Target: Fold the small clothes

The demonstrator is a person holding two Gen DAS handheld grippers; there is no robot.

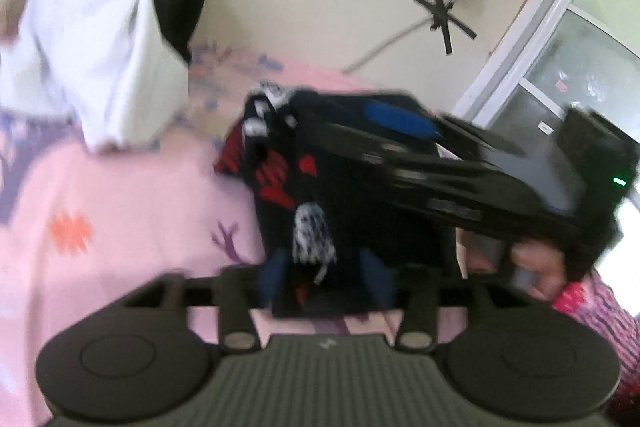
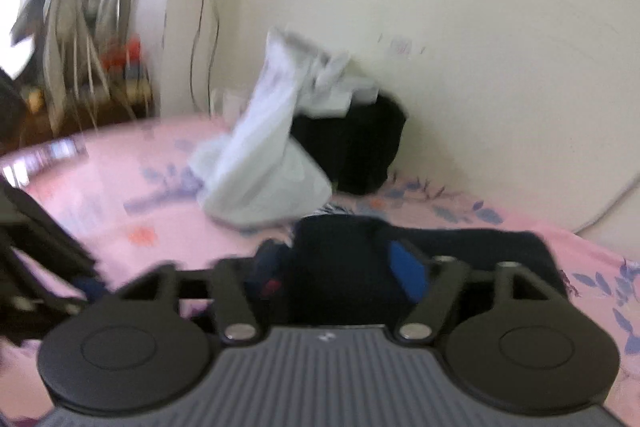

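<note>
dark patterned garment lies on pink sheet, long axis running away from left gripper; both grippers' jaws parted, gripping nothing; right gripper at its right edge.

blur: both views smeared | left gripper fingertips buried in dark garment | right gripper tips unclear | white cloth cut off at top
</note>
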